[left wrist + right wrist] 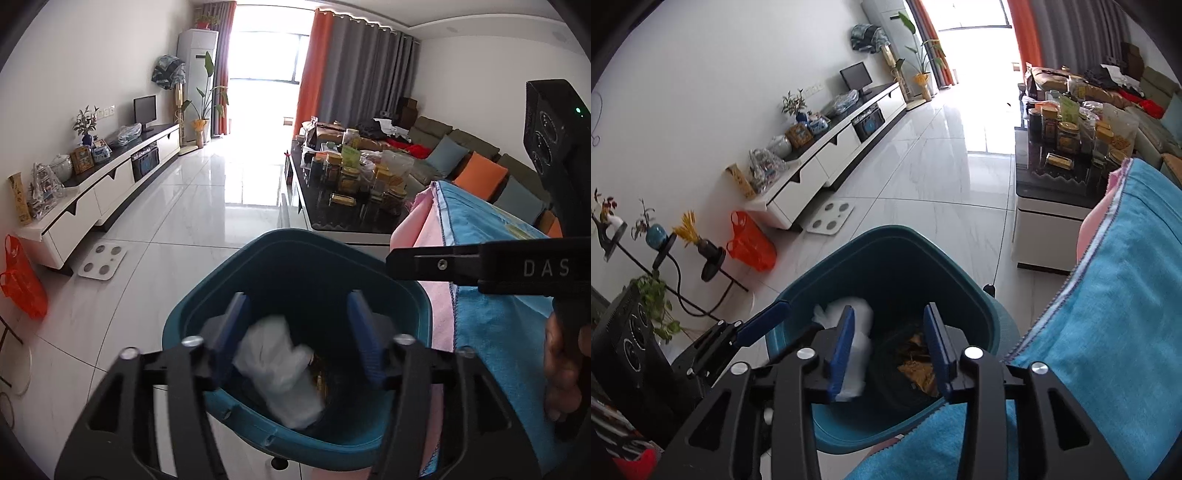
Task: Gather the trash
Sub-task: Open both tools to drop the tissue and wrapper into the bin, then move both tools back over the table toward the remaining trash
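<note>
A teal trash bin stands on the white tiled floor below both grippers; it also shows in the right wrist view. My left gripper is open above the bin mouth. A crumpled white tissue is blurred between its fingers, touching neither, over the bin. My right gripper is open and empty over the bin. The tissue shows there by the left finger. Yellow-brown scraps lie at the bin's bottom. The right gripper reaches in from the right in the left wrist view.
A surface with a blue cloth over a pink one stands right of the bin. A black coffee table with jars is beyond. A white TV cabinet, a scale and an orange bag are at left.
</note>
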Available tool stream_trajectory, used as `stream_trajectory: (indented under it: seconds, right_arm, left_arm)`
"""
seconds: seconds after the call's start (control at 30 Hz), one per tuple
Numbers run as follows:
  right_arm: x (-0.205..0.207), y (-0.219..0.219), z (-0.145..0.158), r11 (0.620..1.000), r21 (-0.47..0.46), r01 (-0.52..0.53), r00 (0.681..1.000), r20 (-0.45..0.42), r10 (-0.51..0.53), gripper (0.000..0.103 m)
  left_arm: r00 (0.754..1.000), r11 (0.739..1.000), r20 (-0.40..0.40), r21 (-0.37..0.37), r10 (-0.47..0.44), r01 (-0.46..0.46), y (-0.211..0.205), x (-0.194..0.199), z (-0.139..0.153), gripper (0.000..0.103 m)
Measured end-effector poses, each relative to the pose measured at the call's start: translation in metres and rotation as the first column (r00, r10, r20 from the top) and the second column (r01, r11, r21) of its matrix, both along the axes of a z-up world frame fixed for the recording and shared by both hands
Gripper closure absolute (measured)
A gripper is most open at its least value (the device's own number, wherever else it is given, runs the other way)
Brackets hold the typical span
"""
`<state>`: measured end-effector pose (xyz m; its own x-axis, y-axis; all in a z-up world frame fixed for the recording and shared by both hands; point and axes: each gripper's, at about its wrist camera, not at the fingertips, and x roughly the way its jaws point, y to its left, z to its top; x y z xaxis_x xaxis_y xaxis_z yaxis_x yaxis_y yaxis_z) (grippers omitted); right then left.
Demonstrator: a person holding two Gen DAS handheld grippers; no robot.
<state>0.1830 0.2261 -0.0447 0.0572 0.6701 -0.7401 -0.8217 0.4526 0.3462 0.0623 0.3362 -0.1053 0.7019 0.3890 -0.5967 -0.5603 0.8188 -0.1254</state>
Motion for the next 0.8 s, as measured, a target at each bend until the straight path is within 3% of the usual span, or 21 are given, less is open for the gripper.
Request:
stream_trajectory:
  seconds: [0.07,0.13,0.2,0.27,0.3,0.37,0.47,0.8]
  right_arm:
    - [0.001,-0.008,0.005,1.0,0.028,0.008,1.0,0.0,-0.008,0.064]
    - [0.001,-0.018,0.014,0.998,0.06,0.028,0.999,0.02,-0.03,0.059]
    - [-0.001,-0.031,0.025,0.994,0.106,0.032,0.999,0.037,-0.036,0.041]
    - [-0.006,-0.045,0.037,0.989,0.144,0.039,0.995,0.089,-0.052,0.033]
    - [-0.009,-0.051,0.043,0.986,0.161,0.035,0.992,0.11,-0.054,0.024]
    - [-0.019,-0.066,0.053,0.98,0.194,0.033,0.984,0.166,-0.066,0.014]
    - [-0.029,-0.083,0.064,0.974,0.223,0.025,0.968,0.236,-0.079,0.007]
    - [-0.054,-0.163,0.074,0.955,0.295,0.032,0.904,0.399,-0.153,0.007]
  left_arm:
    - [1.0,1.0,0.015,0.015,0.001,-0.001,-0.004,0.001,0.005,0.04]
    - [0.999,1.0,0.042,0.025,0.017,-0.018,-0.01,-0.004,0.015,0.03]
    - [0.997,0.999,0.068,0.035,0.037,-0.039,-0.017,-0.016,0.023,0.022]
    - [0.992,0.996,0.105,0.051,0.069,-0.075,-0.02,-0.029,0.034,0.013]
    - [0.988,0.994,0.126,0.059,0.089,-0.097,-0.023,-0.039,0.039,0.007]
    - [0.982,0.99,0.154,0.065,0.112,-0.123,-0.025,-0.053,0.049,0.005]
    - [0.974,0.985,0.179,0.073,0.14,-0.155,-0.03,-0.071,0.063,0.005]
    - [0.954,0.984,0.267,0.078,0.135,-0.162,-0.07,-0.103,0.101,0.005]
